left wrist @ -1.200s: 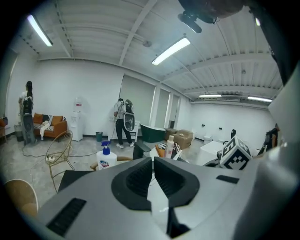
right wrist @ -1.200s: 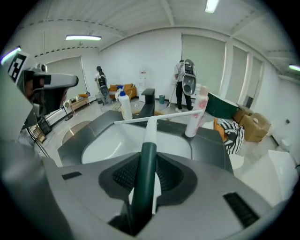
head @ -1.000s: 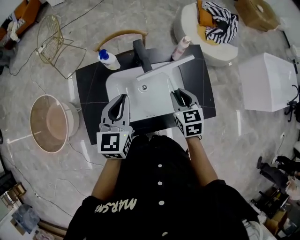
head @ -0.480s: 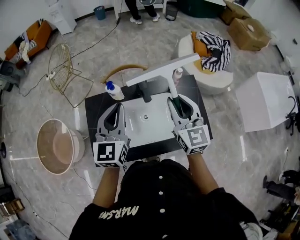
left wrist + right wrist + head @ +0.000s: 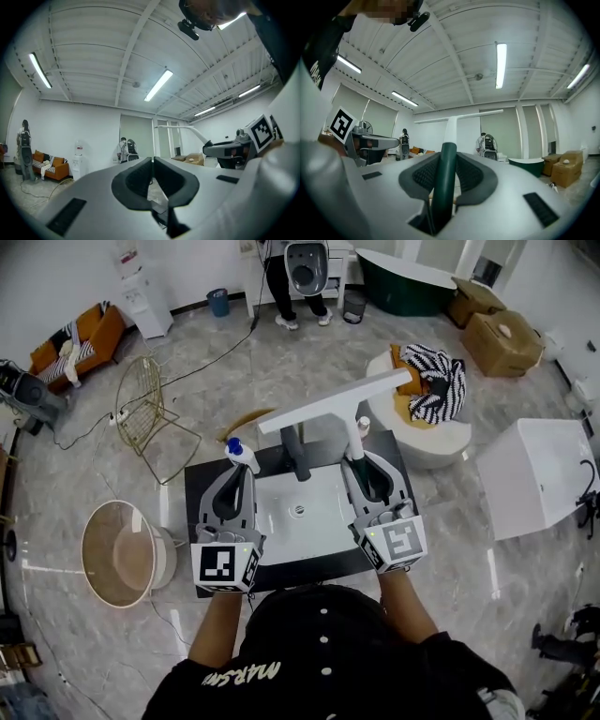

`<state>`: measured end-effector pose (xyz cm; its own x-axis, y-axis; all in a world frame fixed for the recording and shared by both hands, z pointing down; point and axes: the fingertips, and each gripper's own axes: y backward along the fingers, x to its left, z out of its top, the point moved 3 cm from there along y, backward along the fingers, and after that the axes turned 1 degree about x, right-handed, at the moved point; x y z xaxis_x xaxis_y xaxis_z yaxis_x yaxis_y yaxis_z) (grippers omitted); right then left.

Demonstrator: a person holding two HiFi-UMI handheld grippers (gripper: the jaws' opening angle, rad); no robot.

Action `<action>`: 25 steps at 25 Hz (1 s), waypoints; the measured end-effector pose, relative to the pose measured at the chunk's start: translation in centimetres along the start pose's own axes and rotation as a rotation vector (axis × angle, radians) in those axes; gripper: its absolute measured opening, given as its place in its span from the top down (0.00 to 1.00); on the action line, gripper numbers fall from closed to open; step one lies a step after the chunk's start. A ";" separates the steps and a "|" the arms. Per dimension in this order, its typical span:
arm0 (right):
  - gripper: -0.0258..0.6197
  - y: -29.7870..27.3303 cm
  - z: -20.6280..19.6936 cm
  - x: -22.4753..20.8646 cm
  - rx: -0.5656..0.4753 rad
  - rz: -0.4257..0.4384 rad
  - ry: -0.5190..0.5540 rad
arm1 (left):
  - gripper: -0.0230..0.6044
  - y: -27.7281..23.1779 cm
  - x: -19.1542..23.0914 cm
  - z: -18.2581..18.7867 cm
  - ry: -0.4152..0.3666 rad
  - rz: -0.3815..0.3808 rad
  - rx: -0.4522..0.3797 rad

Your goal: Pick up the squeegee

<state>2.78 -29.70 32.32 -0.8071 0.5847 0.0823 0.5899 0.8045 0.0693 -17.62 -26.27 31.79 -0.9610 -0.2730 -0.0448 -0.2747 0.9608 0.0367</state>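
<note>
The squeegee has a long white blade point(image 5: 333, 401) and a dark green handle point(image 5: 357, 442). It is held up in the air above the sink, blade crosswise at the top. My right gripper point(image 5: 363, 461) is shut on the green handle point(image 5: 445, 180), which stands between the pads, with the white blade point(image 5: 459, 116) beyond them. My left gripper point(image 5: 238, 474) hovers beside it over the sink's left side. Its jaws point(image 5: 152, 163) are shut with nothing between them. The squeegee blade point(image 5: 180, 127) shows to its right.
Below lies a white sink basin point(image 5: 323, 526) in a black counter point(image 5: 202, 498) with a black faucet point(image 5: 295, 451). A blue-capped bottle point(image 5: 242, 454) stands at the back left. A round basket point(image 5: 117, 554), wire chair point(image 5: 145, 413) and white box point(image 5: 544, 488) stand around. A person point(image 5: 300, 277) stands far off.
Both grippers have risen from the sink. The squeegee went up with the right gripper, off the basin. The head view has tilted up, showing more of the room.
</note>
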 end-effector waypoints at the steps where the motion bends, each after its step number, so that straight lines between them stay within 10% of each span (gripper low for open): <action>1: 0.83 0.1 0.1 0.0 -0.003 -0.004 0.004 | 0.93 0.0 -0.1 0.0 -0.002 0.002 0.001; 25: 0.83 1.4 -0.6 -0.5 0.002 -0.058 0.019 | 0.93 0.5 -1.4 -0.5 0.012 0.025 -0.004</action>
<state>4.07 -28.94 32.99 -0.8395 0.5346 0.0969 0.5417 0.8375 0.0725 -16.43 -25.39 32.40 -0.9680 -0.2490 -0.0318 -0.2502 0.9673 0.0415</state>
